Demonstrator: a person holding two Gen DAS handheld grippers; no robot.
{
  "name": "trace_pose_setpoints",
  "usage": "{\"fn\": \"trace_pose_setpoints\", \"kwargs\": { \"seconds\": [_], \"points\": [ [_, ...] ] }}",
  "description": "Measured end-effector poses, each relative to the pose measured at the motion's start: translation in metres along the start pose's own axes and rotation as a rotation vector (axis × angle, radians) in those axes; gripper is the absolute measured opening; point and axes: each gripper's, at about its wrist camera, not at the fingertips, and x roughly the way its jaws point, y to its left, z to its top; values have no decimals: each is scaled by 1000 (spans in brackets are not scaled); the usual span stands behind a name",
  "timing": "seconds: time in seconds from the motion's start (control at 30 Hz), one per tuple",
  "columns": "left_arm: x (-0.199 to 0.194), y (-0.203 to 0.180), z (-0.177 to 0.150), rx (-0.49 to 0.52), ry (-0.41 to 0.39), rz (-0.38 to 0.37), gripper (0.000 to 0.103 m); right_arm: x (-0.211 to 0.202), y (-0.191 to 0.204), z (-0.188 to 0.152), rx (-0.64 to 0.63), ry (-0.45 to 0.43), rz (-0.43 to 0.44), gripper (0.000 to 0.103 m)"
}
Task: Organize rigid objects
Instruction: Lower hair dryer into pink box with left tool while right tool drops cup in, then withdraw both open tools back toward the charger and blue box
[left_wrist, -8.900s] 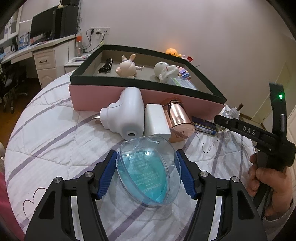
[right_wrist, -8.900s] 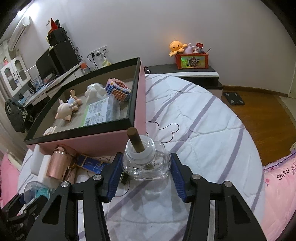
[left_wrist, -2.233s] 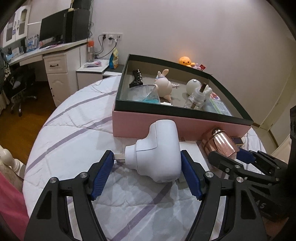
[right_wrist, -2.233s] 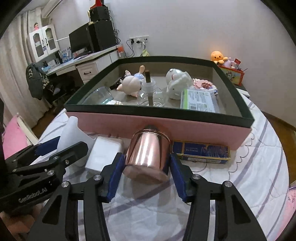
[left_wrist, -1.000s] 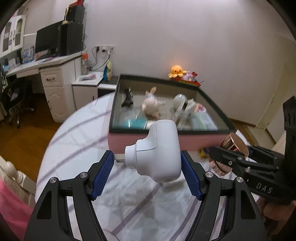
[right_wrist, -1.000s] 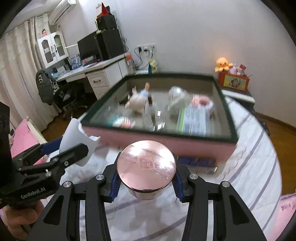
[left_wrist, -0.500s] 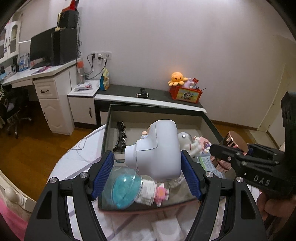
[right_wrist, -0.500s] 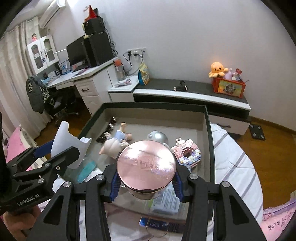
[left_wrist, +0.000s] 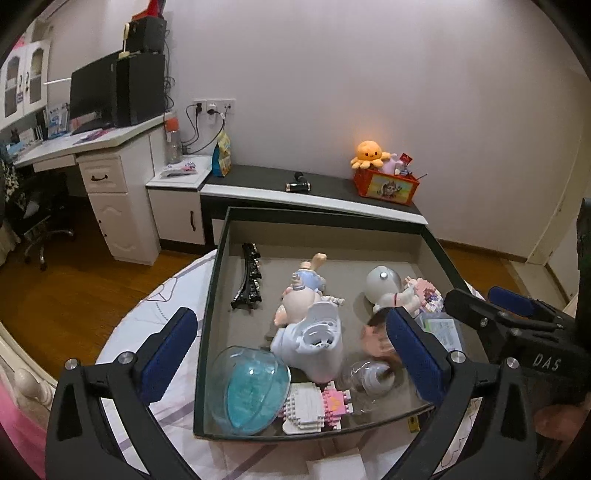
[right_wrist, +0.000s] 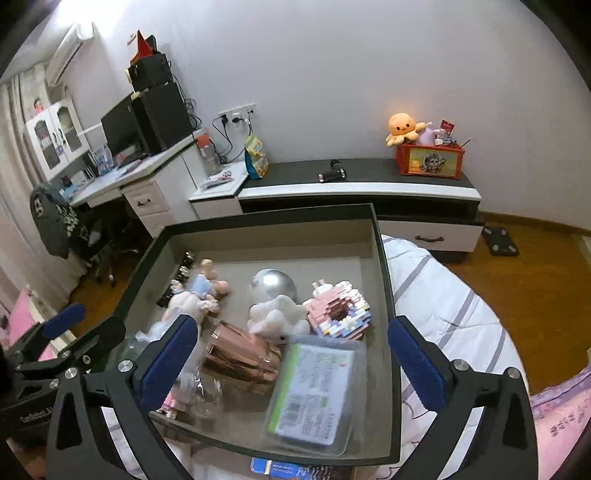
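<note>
The box (left_wrist: 218, 266) is a wide, shallow tray with a dark green rim and a flat grey floor, set on a bed (right_wrist: 443, 295) whose white quilt carries purple stripes.

The left gripper (left_wrist: 291, 354) hangs above the box with its jaws opening, both blue ribbed pads wide apart and nothing pressed between them. Below them the white plastic device (left_wrist: 314, 343) lies on the box floor, smooth and rounded with a round vent facing up, touching the pink figurine (left_wrist: 299, 299) behind it.

The right gripper (right_wrist: 288, 350) also has its jaws opening, pads spread and touching nothing. Under them the rose-gold metal cup (right_wrist: 240, 356) lies on its side in the box, shiny and cylindrical, a little blurred, just in front of the white glossy figure (right_wrist: 277, 314).

A clear dome with a turquoise inside (left_wrist: 255, 391) sits at the near left corner. Beside it are a white-and-pink brick block (left_wrist: 314, 406) and a clear glass bottle (left_wrist: 369, 380) on its side. A flat plastic-wrapped packet (right_wrist: 314, 391) with a green-edged label lies at the near right. A stepped pink brick model (right_wrist: 340, 310) and a grey sphere (right_wrist: 271, 284) lie further back. 1 black curved track piece (left_wrist: 249, 277) lies along the left wall.
</note>
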Motion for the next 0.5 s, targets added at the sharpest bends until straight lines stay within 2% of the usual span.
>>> {"fn": "trace_pose_setpoints", "kwargs": {
  "seconds": [0.5],
  "points": [
    [-62, 2, -15, -10, -80, 14, 103, -38, 14, -4, -10, -56, 36, 103]
  ]
}}
